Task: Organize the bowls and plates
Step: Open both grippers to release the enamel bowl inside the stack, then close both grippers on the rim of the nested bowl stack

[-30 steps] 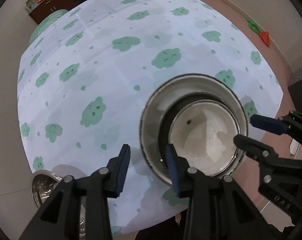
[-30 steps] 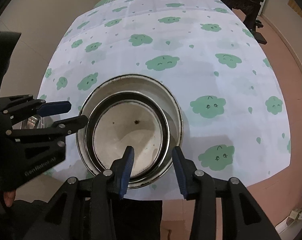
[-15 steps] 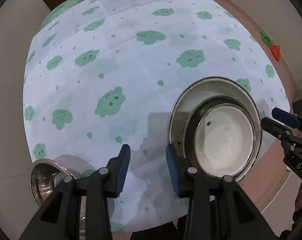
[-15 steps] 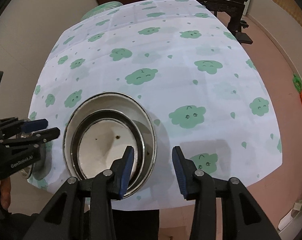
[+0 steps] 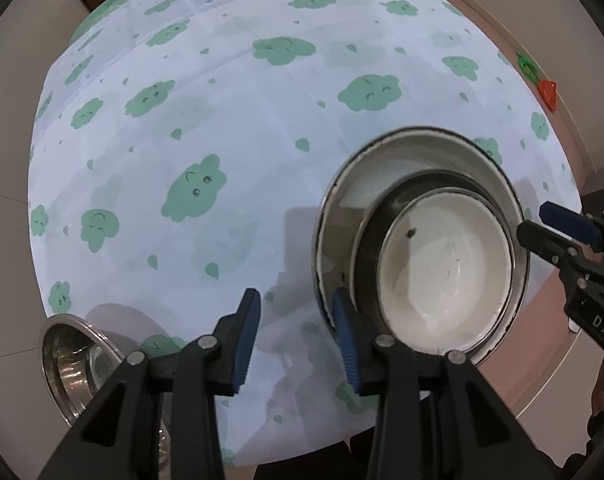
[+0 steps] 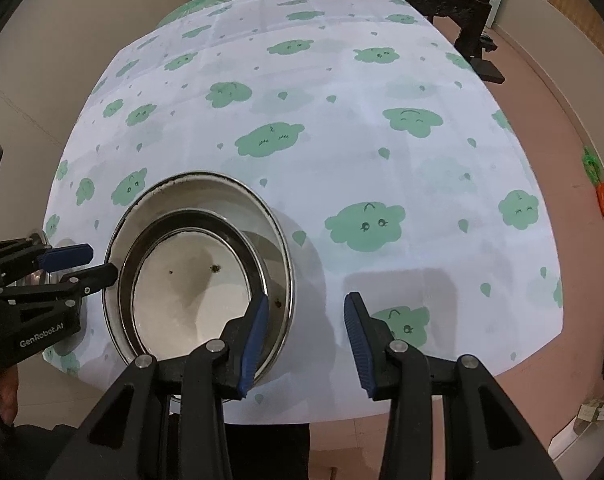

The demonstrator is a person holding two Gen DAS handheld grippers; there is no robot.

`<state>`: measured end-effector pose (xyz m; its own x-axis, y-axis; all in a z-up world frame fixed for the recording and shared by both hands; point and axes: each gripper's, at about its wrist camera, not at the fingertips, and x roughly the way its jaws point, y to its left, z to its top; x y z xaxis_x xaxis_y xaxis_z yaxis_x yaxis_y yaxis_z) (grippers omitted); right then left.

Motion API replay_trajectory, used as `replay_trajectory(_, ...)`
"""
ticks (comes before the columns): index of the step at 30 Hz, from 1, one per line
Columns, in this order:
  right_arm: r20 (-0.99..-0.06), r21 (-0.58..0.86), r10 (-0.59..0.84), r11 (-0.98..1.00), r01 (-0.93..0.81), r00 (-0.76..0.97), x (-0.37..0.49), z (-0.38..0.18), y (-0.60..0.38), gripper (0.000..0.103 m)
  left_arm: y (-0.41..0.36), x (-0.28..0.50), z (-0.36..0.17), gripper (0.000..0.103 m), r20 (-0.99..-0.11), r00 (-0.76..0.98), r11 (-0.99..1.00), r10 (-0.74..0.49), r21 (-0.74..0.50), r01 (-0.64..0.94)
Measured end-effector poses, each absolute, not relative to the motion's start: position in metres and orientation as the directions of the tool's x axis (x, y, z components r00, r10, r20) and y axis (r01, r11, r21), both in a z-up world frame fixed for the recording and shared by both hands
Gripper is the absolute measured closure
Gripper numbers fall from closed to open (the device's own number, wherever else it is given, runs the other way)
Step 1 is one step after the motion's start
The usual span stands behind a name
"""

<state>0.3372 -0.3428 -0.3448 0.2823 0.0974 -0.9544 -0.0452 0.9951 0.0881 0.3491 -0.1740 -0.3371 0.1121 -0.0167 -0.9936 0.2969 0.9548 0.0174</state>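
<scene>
- Presently the left claw [image 5: 296, 338] hangs over the desk [image 5: 262, 140] with its jaws spread and nothing between them; one blue pad [image 5: 343, 336] sits just at the outer rim of the nested stack without gripping it.
- The right claw [image 6: 305, 340] is likewise spread and empty, one pad over the stack's rim at about 4 o'clock, the other over bare cloth.
- Between the two claws sits the nested stack: a large white enamel bowl [image 6: 222, 196] with a dark chipped rim, a steel bowl [image 6: 258, 258] inside it, and a smaller white bowl [image 6: 190, 284] innermost, pushed toward the near side, not centred.
- The innermost bowl shows a few dark specks on its floor; whether they are chips or dirt I cannot tell.
- In the left wrist view, at 8 o'clock from the left claw, a separate stainless bowl [image 5: 74, 364] rests at the desk's near edge, well apart from the stack.
- The desk wears a white cloth [image 6: 341, 140] printed with green clouds, with no other dishes visible on it.
- By my reading, the stacking step looks done for three bowls and both claws stand free of them; the lone stainless bowl seems the remaining piece.
- Next, the left claw would likely need to pinch that bowl's thin rim and carry it to the stack; polished steel may slip.
</scene>
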Motion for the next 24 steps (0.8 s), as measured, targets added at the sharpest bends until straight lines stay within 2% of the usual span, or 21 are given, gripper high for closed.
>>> replay_trajectory(1,-0.955,0.086,0.095,0.995,-0.044,0.282,0.337,-0.346,-0.343,0.061,-0.175,0.349,-0.340,0.070,-0.995,0.098,0.955,-0.026,0.005,0.296)
replay_trajectory(4,-0.956,0.104,0.114,0.993,-0.050,0.270,0.338,-0.349,-0.343,0.062,-0.175,0.349,-0.344,0.070,-0.996,0.084,0.956,-0.022,0.003,0.294)
replay_trajectory(6,-0.957,0.110,0.120,0.992,-0.053,0.265,0.338,-0.352,-0.342,0.073,-0.175,0.349,-0.347,0.072,-0.997,0.075,0.956,-0.027,-0.004,0.294)
replay_trajectory(8,-0.955,0.125,0.134,0.991,-0.053,0.265,0.339,-0.351,-0.342,0.076,-0.177,0.349,-0.348,0.076,-0.997,0.072,0.955,-0.028,-0.006,0.296)
replay_trajectory(12,-0.947,0.206,0.209,0.978,-0.038,0.245,0.340,-0.354,-0.344,0.088,-0.182,0.348,-0.350,0.094,-0.997,0.055,0.948,-0.047,-0.027,0.316)
replay_trajectory(24,-0.956,0.148,0.158,0.987,-0.058,0.249,0.341,-0.353,-0.335,0.089,-0.188,0.343,-0.348,0.095,-0.998,0.070,0.937,-0.004,0.021,0.349)
